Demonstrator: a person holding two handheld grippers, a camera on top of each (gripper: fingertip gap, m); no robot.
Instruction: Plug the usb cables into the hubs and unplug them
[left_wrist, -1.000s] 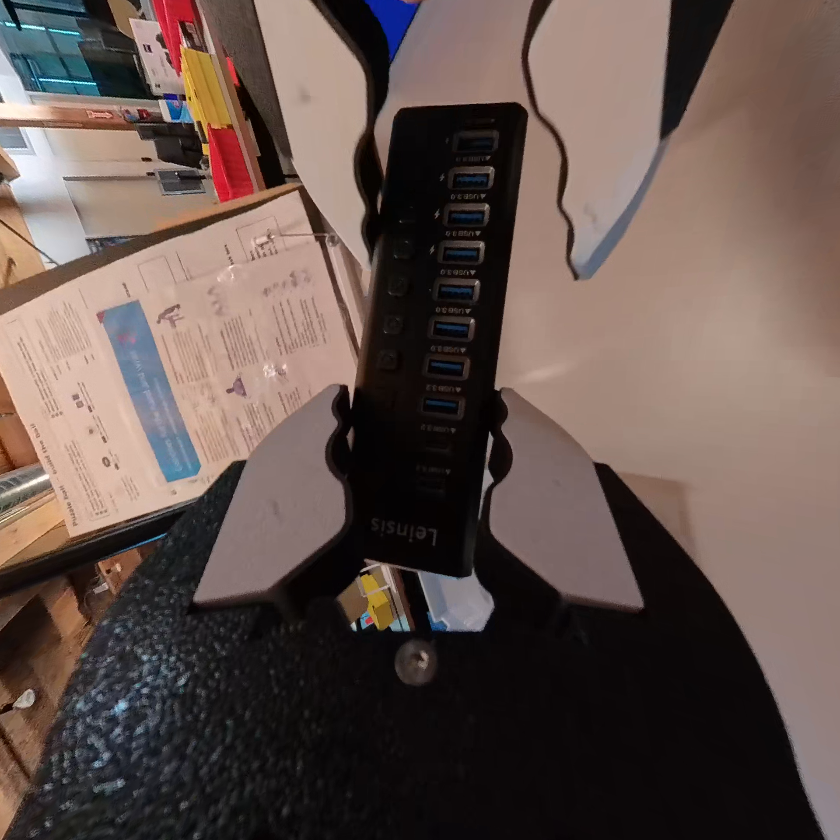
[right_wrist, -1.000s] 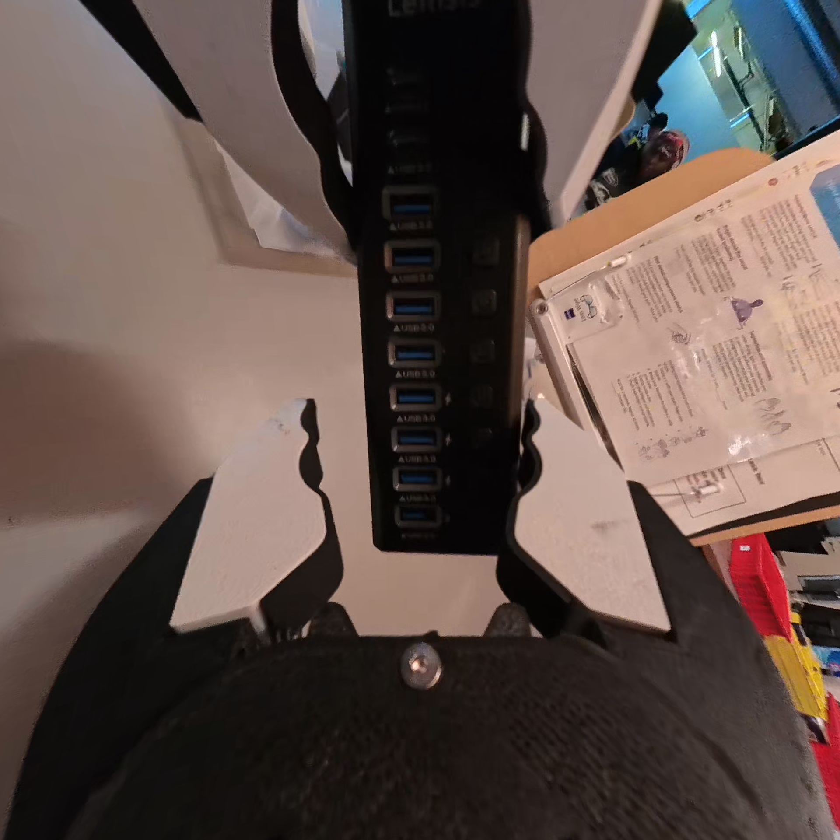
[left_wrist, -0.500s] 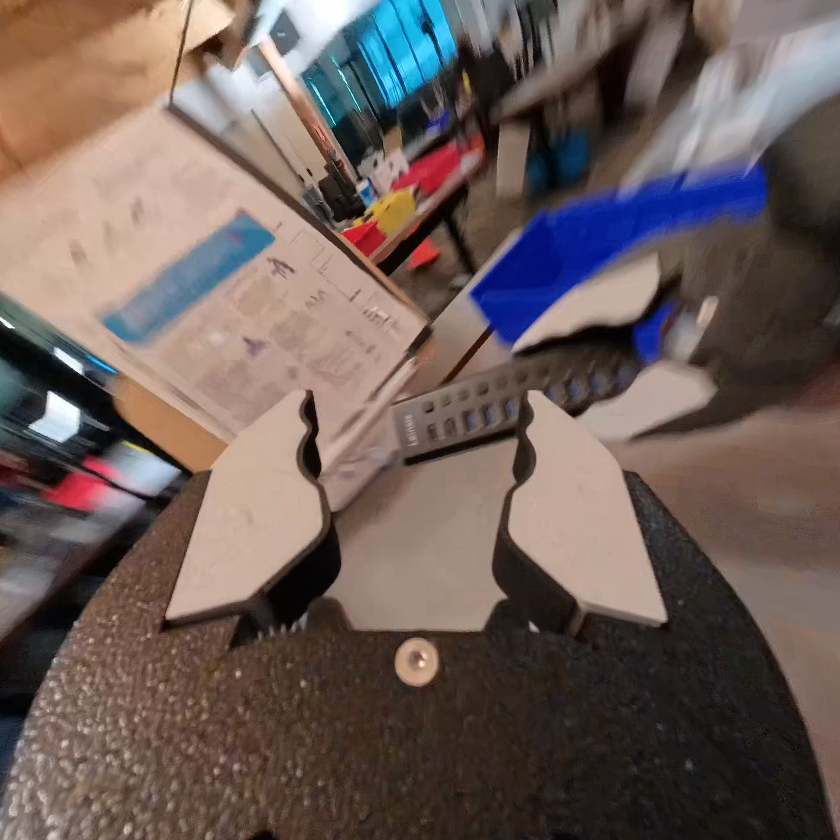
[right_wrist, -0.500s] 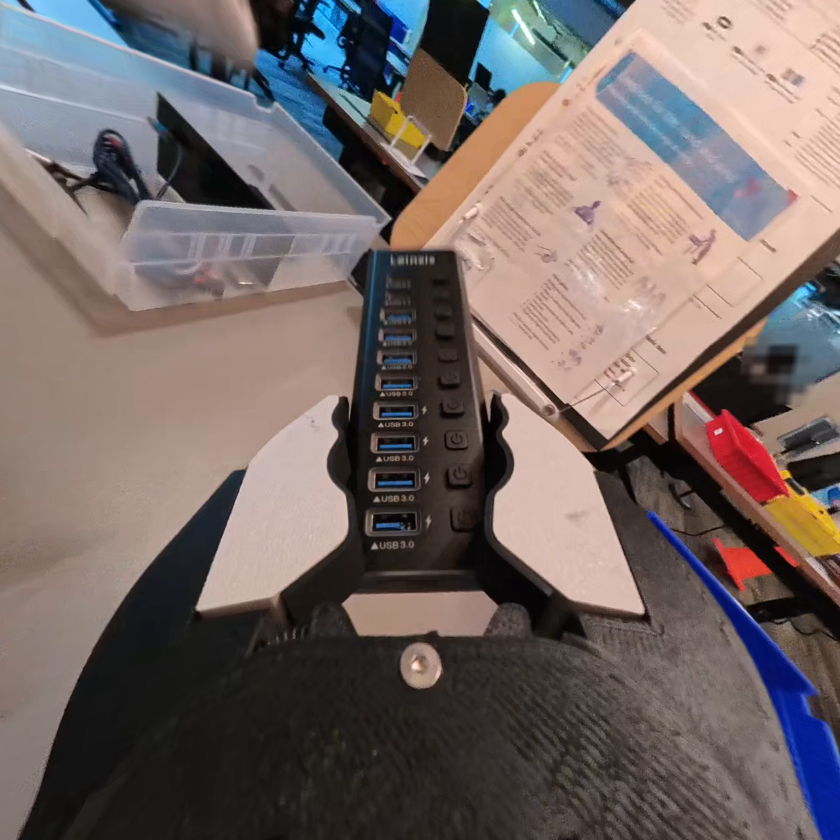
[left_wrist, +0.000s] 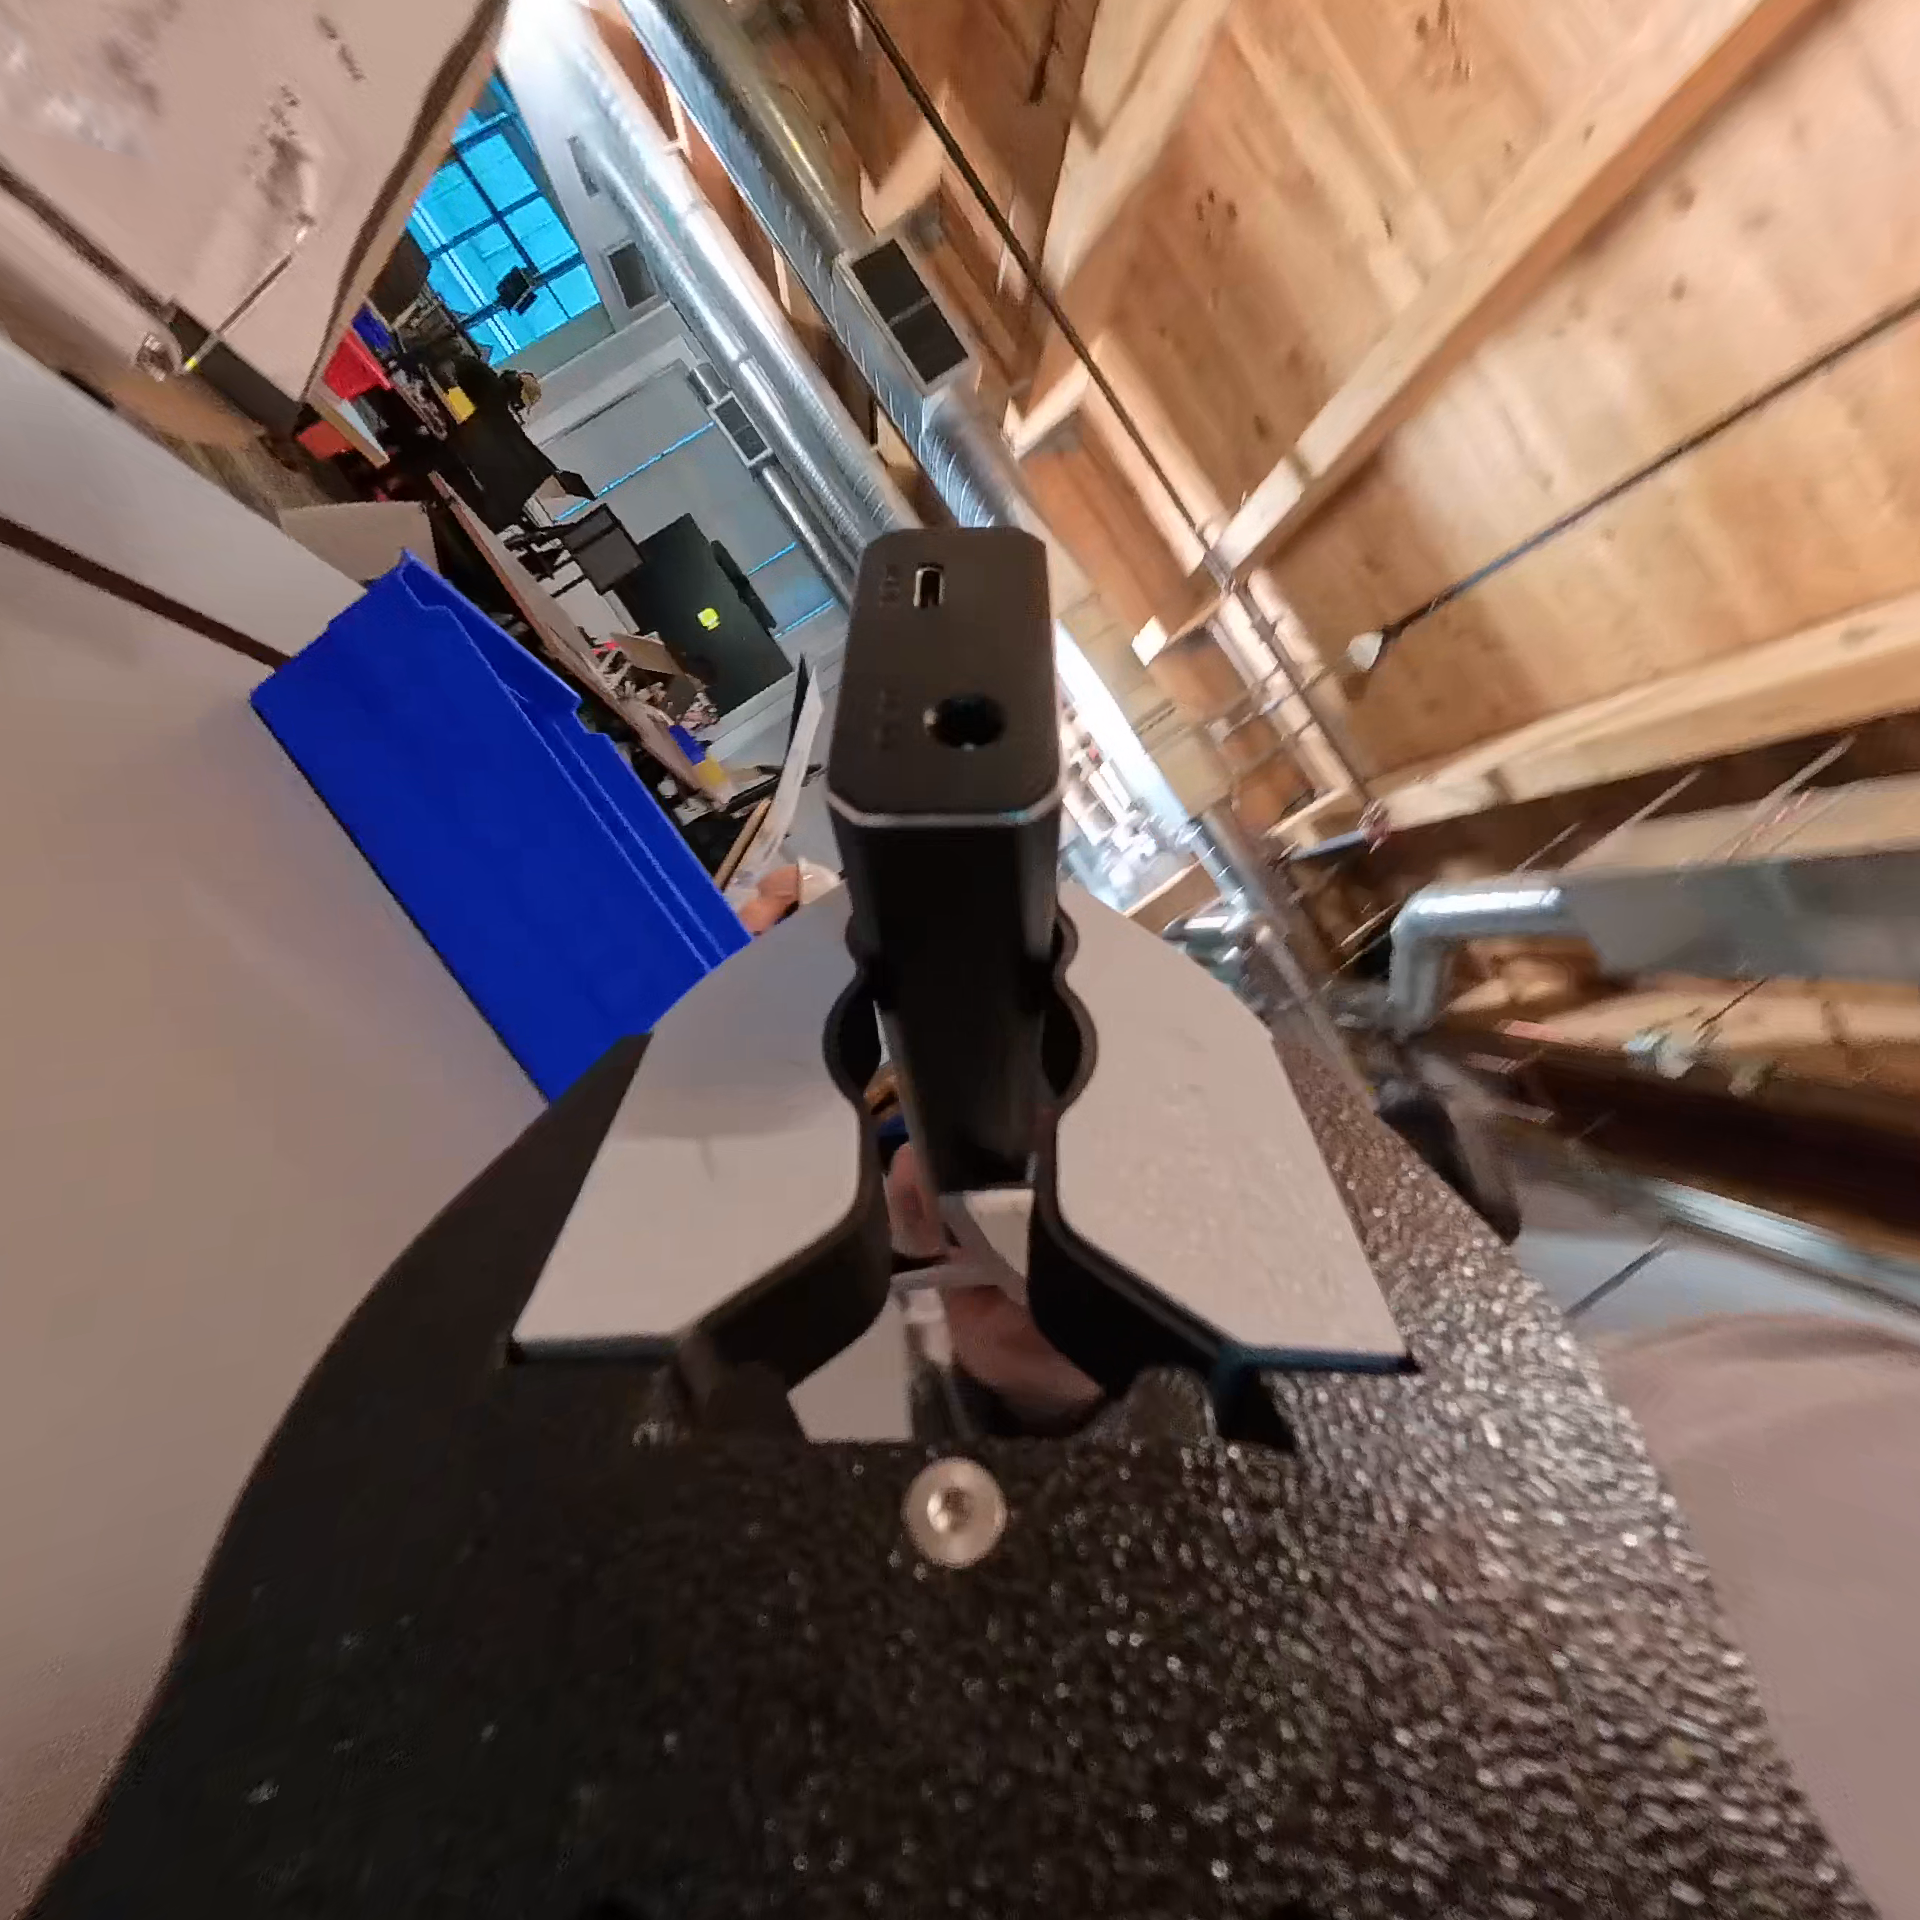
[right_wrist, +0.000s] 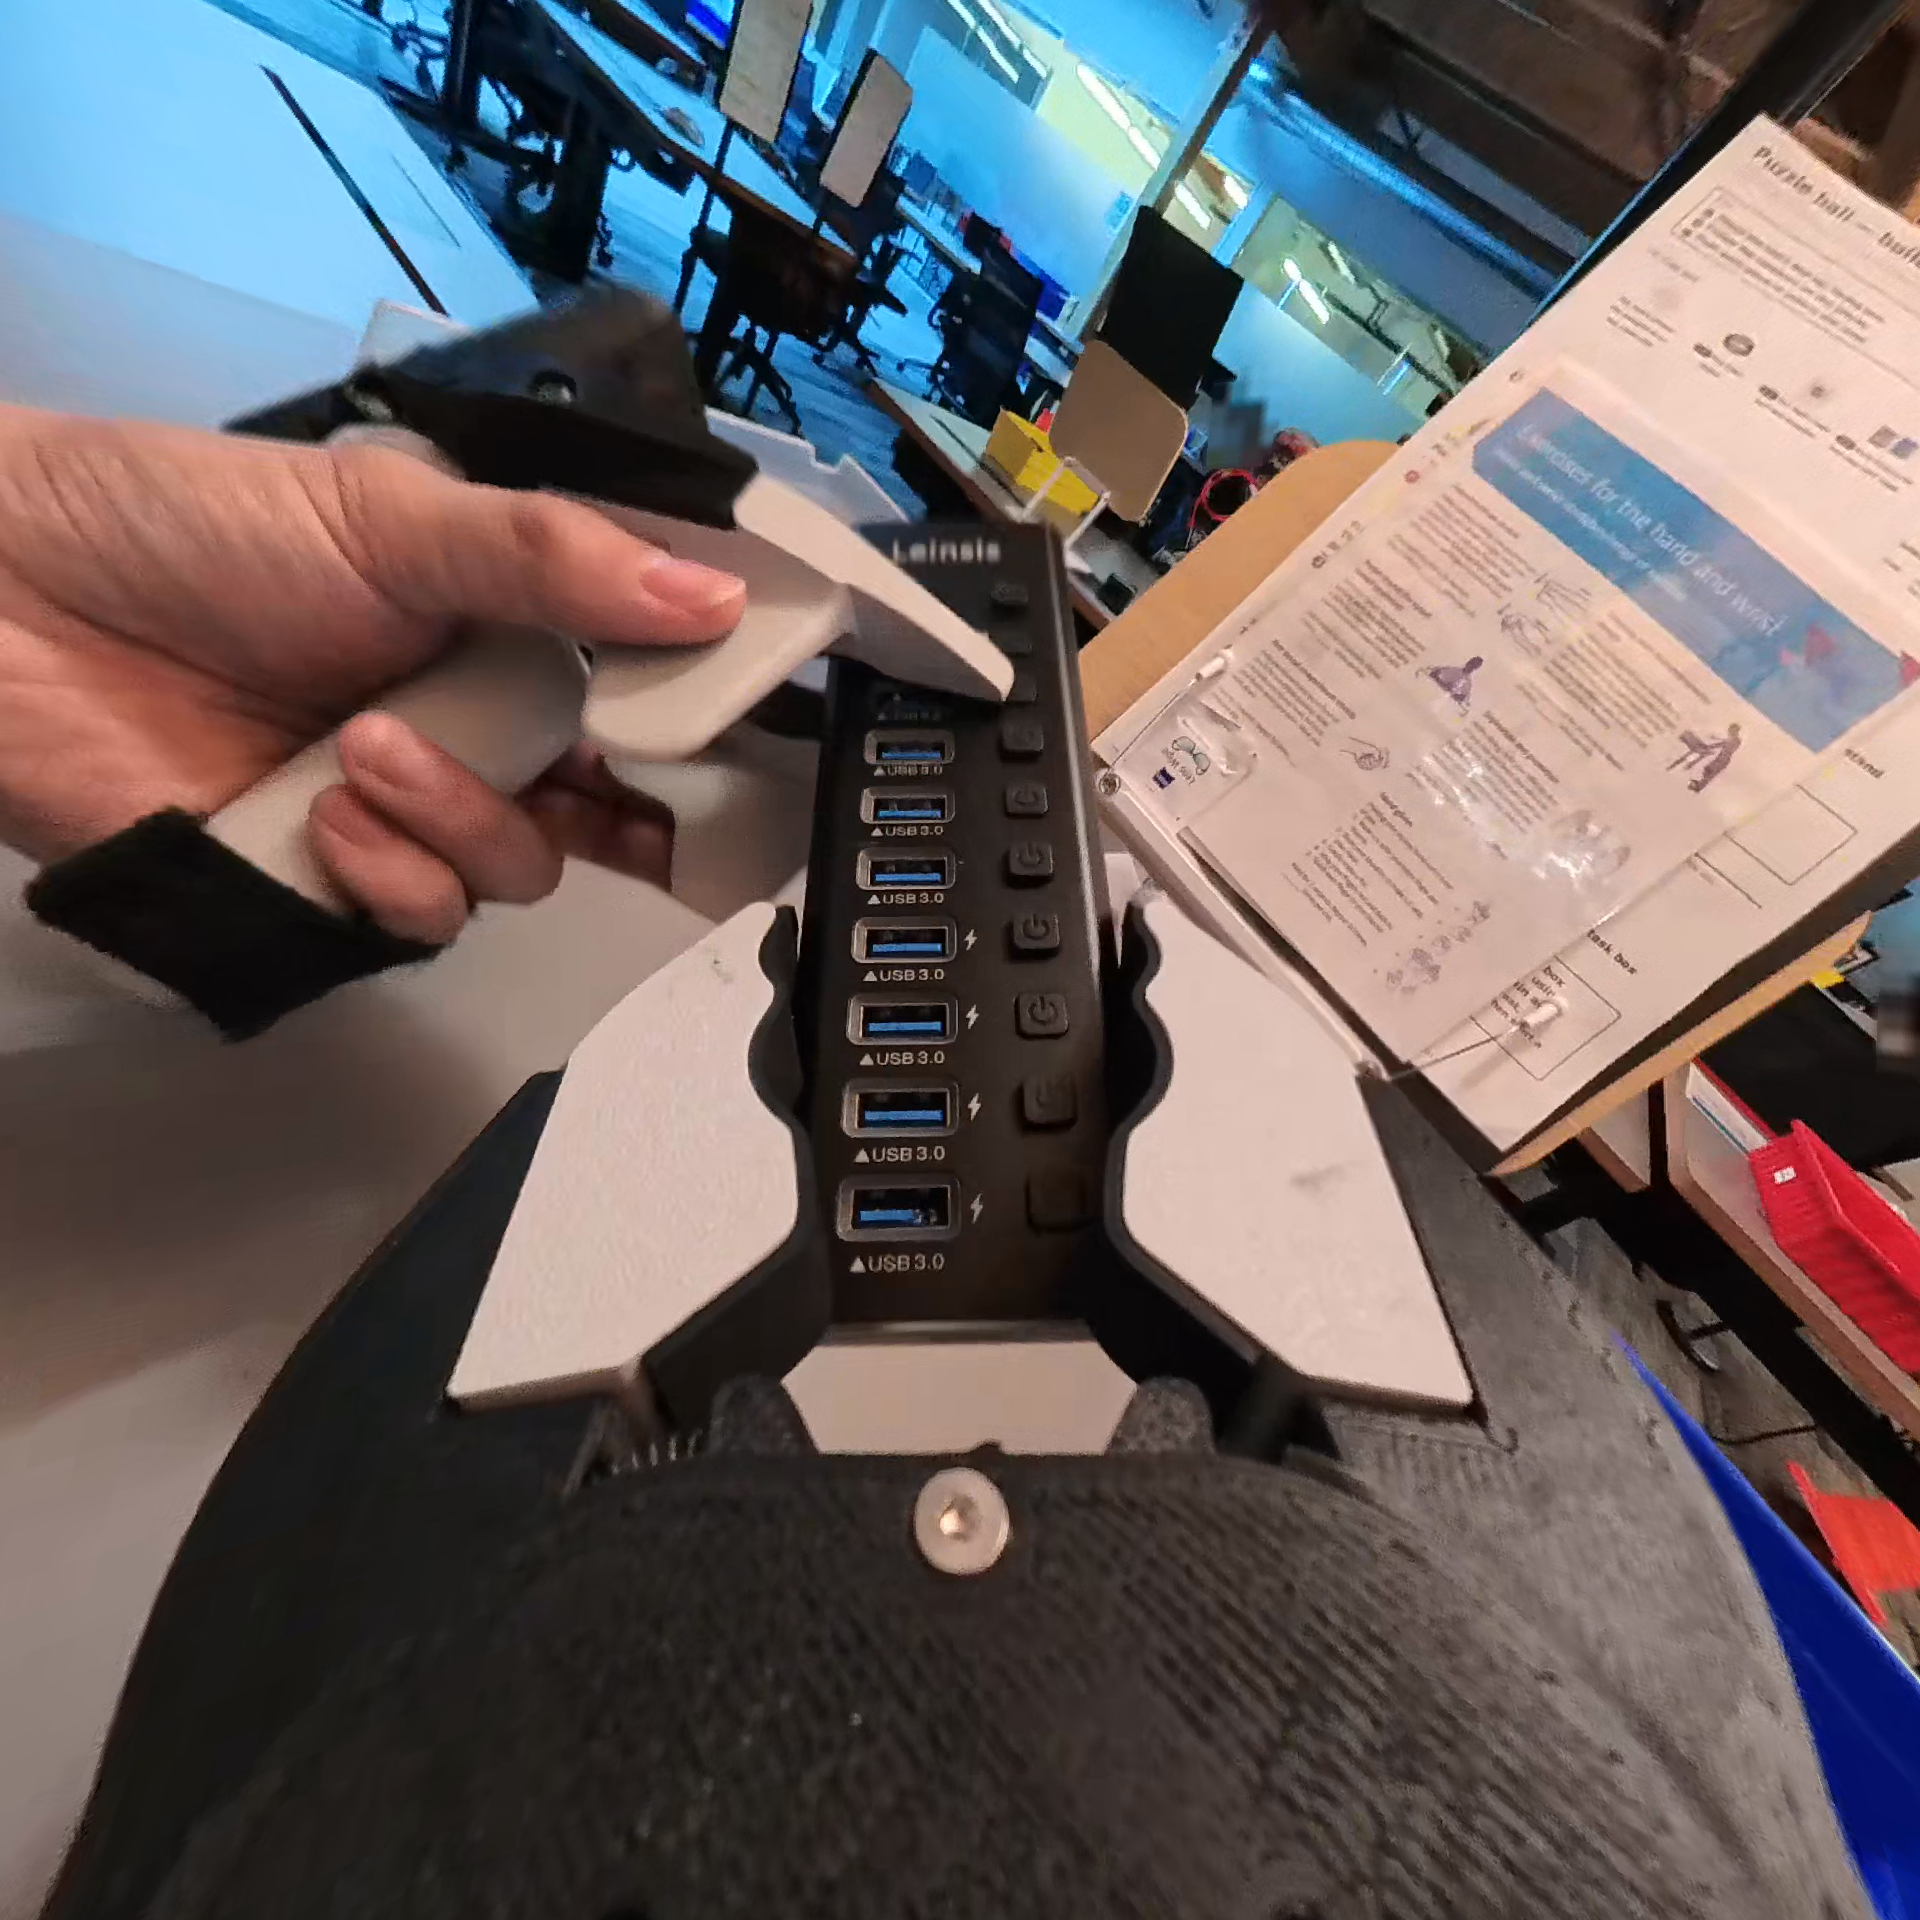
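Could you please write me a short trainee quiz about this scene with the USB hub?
1. True or false: a cable sits in one of the visible blue ports of the hub.
2. Of the left gripper and the right gripper, which is shut on the hub? A: left only. B: right only. C: both.
3. Fill in: the bin beyond the left gripper is ___ in colour.

Key: 1 false; 2 C; 3 blue.

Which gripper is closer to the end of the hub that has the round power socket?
Left. The left gripper clamps the hub just behind the round power socket; the right gripper grips the opposite end.
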